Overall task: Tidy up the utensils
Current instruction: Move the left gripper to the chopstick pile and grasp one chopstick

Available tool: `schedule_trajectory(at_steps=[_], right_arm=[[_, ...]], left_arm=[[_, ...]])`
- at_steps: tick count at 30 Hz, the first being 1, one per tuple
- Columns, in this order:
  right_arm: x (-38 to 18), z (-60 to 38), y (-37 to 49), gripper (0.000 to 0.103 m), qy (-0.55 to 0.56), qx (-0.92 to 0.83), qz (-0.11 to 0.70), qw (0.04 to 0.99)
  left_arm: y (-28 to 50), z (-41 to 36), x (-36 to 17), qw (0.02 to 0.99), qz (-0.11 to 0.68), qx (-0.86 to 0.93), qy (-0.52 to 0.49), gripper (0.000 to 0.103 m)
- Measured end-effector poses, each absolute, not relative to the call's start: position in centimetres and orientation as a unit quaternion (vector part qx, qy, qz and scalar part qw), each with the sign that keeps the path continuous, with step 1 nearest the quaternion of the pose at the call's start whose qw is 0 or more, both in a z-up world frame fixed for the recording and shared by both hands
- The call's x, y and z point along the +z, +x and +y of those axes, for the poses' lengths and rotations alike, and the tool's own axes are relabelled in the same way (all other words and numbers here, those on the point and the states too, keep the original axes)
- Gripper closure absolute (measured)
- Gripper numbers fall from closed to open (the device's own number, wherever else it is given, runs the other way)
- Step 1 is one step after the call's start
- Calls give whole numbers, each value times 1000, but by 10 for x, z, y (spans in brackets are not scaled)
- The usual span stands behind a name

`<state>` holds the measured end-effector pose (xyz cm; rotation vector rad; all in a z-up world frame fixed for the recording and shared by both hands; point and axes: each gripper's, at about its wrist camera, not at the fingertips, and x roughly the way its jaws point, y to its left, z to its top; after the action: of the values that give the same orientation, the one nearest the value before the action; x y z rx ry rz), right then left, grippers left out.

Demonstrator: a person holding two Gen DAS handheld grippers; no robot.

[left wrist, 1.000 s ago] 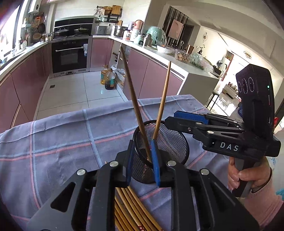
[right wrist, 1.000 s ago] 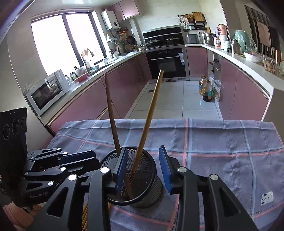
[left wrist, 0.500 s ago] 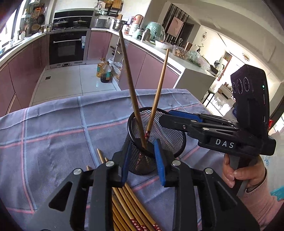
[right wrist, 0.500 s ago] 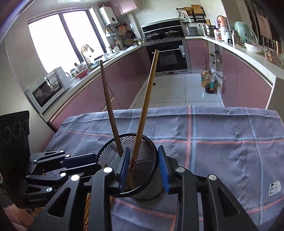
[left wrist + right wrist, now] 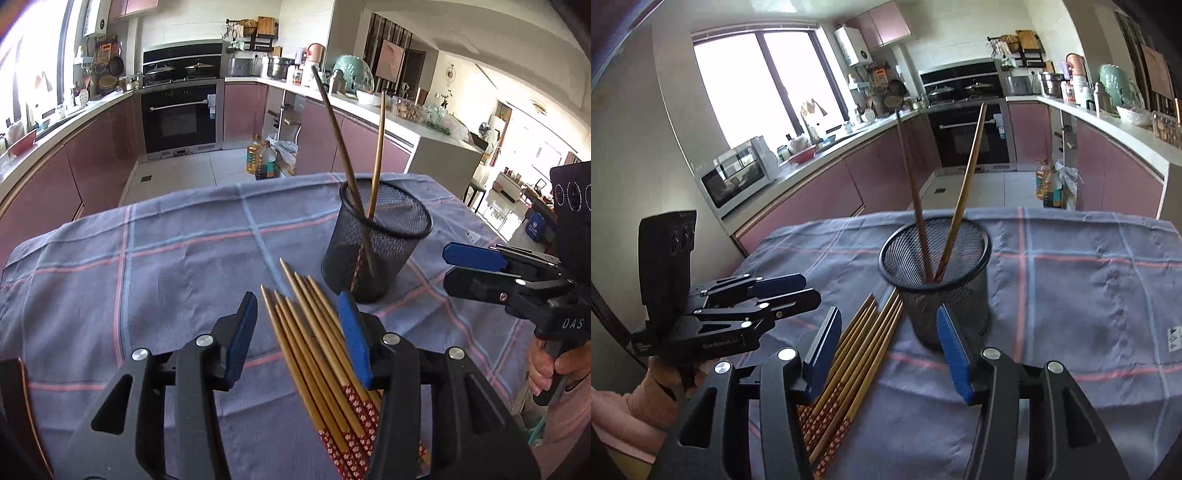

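Observation:
A black mesh cup (image 5: 376, 240) (image 5: 938, 280) stands on the checked cloth (image 5: 147, 266) with a dark chopstick (image 5: 336, 125) (image 5: 908, 166) and a light chopstick (image 5: 378, 147) (image 5: 967, 173) leaning in it. Several red-ended chopsticks (image 5: 314, 354) (image 5: 857, 354) lie in a bundle in front of the cup. My left gripper (image 5: 298, 299) (image 5: 809, 288) hovers over the bundle, its jaws opening and its pads pressing nothing. My right gripper (image 5: 888, 310) (image 5: 448, 266) hangs just short of the cup, jaws opening too, with nothing held.
The cloth (image 5: 1071, 288) covers a table that ends toward the kitchen floor. Pink cabinets, an oven (image 5: 181, 118) and oil bottles (image 5: 262, 158) stand beyond it. A hand (image 5: 550, 369) holds the right gripper's handle.
Both grippers have drawn back from the mesh cup and their jaws have spread wider. The two chopsticks stay standing in the cup. The bundle on the cloth has come into full view.

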<state>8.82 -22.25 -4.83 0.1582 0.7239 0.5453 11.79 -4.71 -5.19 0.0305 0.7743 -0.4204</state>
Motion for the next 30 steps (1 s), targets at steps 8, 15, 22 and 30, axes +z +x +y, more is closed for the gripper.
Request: schedule_trajectory(at_steps=[8, 15, 22, 30], right_arm=[[-90, -188, 96, 63, 64, 264, 410, 871], [-97, -180, 96, 67, 43, 241, 421, 873], [-104, -178, 96, 75, 29, 229, 426, 875], [-104, -177, 96, 78, 18, 219, 430, 876]], left_arm=[[109, -43, -98, 885, 425, -190, 27, 60], [110, -37, -115, 875, 444, -192, 16, 65], [110, -39, -114, 875, 444, -191, 17, 68], [111, -33, -116, 873, 449, -189, 16, 74]])
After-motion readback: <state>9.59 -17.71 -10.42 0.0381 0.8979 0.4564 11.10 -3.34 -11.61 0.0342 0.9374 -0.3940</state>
